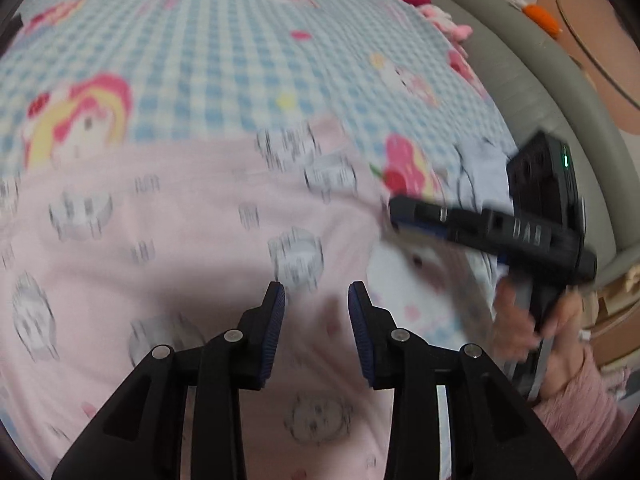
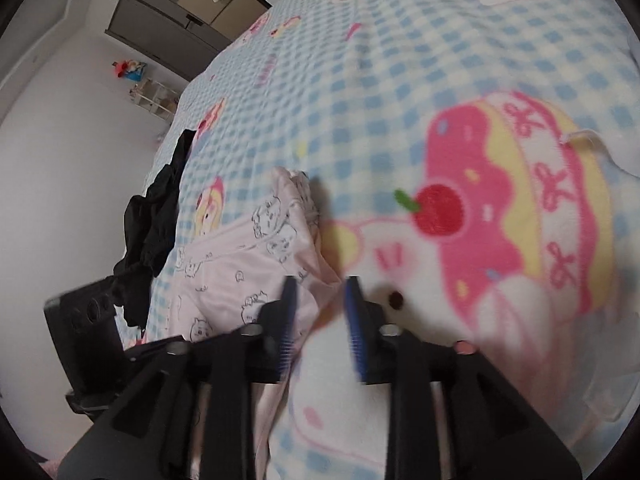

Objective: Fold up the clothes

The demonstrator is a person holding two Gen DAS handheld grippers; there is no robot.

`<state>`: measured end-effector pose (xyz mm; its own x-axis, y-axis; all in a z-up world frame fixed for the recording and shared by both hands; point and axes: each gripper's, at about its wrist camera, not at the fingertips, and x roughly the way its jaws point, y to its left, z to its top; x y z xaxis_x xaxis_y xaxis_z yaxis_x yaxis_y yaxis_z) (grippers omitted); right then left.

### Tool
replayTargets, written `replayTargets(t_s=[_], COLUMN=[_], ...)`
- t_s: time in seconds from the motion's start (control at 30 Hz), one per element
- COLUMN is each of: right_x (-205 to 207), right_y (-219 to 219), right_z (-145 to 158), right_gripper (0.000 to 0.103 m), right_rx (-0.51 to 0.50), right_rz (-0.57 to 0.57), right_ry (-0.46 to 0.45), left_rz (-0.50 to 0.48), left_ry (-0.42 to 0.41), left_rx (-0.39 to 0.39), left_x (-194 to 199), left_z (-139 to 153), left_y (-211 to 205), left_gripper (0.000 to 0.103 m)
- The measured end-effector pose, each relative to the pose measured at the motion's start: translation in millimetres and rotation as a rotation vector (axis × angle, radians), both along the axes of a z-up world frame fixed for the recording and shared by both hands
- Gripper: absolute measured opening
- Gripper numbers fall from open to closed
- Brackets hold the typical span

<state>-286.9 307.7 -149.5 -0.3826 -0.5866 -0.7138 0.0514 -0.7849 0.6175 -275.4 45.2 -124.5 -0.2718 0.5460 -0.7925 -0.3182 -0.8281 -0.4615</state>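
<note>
pink garment (image 1: 168,240): flat, animal print | left gripper (image 1: 316,300) jaws spread | right gripper (image 2: 320,292) jaws spread

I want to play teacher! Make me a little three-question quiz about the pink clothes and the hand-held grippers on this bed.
1. True or false: the left hand-held gripper is clamped on the pink garment.
2. What lies under the pink garment? A) a wooden table B) a blue checked blanket C) a carpet
3. Fill in: beside the pink garment, near the bed's edge in the right wrist view, lies a heap of ____ clothing.

Key
1. False: its jaws stand apart above the cloth, with nothing between them.
2. B
3. Black. The right hand-held gripper stands open too, at the garment's edge.
</note>
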Motion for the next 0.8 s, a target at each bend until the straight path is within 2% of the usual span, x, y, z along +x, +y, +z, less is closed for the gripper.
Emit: replayTargets(t_s=[0.07,0.13,0.23,0.3,0.37,0.47,0.5,0.53,0.67,0.8], right_x=[-4,-5,2,6,6,5,6,6,15,23], right_y=[-4,-8,-13,-14,-17,-22,-23,-25,-31,-40], right_z=[-7,-13,-13,-11,-11,-12,-10,-9,4,12], right_gripper=[0.035,0.029,0.027,0.022,0.017,0.009,0.005,0.004,0.002,0.001], right_rx=[0.005,0.036,0.097,0.132,0.138,0.126,0.138,0.153,0.225,0.347], right_rz=[-0.021,-0.02,-0.009,-0.005,0.009,0.031,0.036,0.042,0.048,0.053], right_ry=[-0.02,-0.026,0.001,0.026,0.044,0.065,0.075,0.086,0.148,0.189], left_rz=[0.005,-0.029,-0.072,-0.092,-0.136,-0.181,-0.181,-0.174,-0.061,0.033], left_ry=[0.026,0.066,0.127,0.156,0.132,0.064,0.068,0.085,0.116,0.075], left_rx=[-0.024,-0.068,-0.164,-0.218,-0.219,-0.115,-0.101,-0.106,-0.067,-0.037], left_x=[-14,-30,-52,-68,-82,-95,-96,-96,-99,-110], left_z=[10,18,22,17,9,-1,-1,0,4,-8], left_y=[5,22,39,52,59,59,58,57,42,37], left_gripper=[0.033,0.033,0.035,0.036,0.04,0.038,0.012,0.002,0.002,0.002])
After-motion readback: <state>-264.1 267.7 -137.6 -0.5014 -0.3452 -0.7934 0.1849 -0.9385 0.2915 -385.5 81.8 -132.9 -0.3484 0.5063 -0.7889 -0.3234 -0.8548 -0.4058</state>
